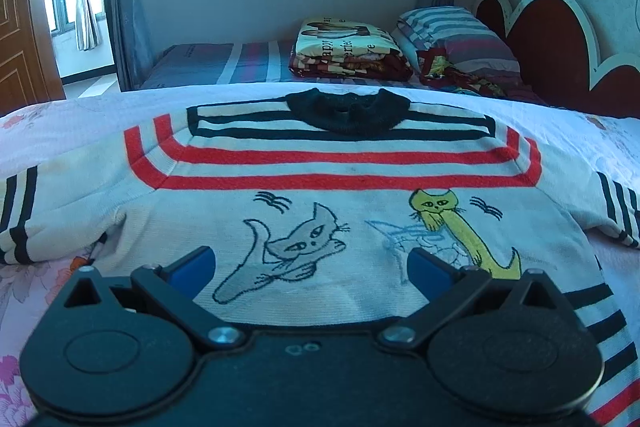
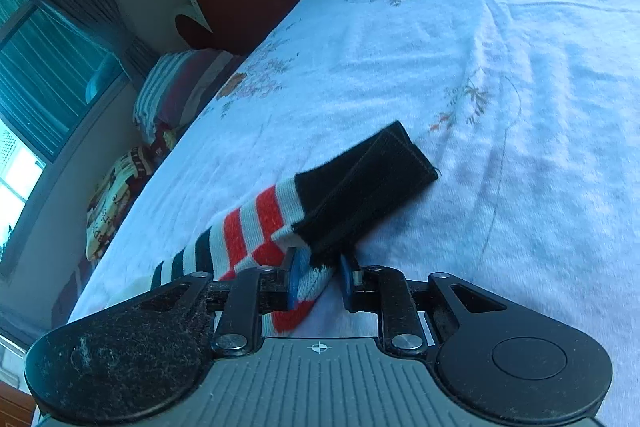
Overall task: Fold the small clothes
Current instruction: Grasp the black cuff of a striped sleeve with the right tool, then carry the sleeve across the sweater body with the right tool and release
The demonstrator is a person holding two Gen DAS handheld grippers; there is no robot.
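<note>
Floral bedspread bare beyond sleeve; folded stack distant.

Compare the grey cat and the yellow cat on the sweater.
The grey cat is a dark outline with pale grey fill; the yellow cat is solid yellow. The grey one sits left of the sweater's middle, the yellow one right. Both are embroidered below the red stripes, with small black squiggles beside them.

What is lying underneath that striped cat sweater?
The sweater lies flat on a pale floral bedspread, which shows all around it. Whatever is under the sweater's middle is covered, so I cannot tell.
</note>
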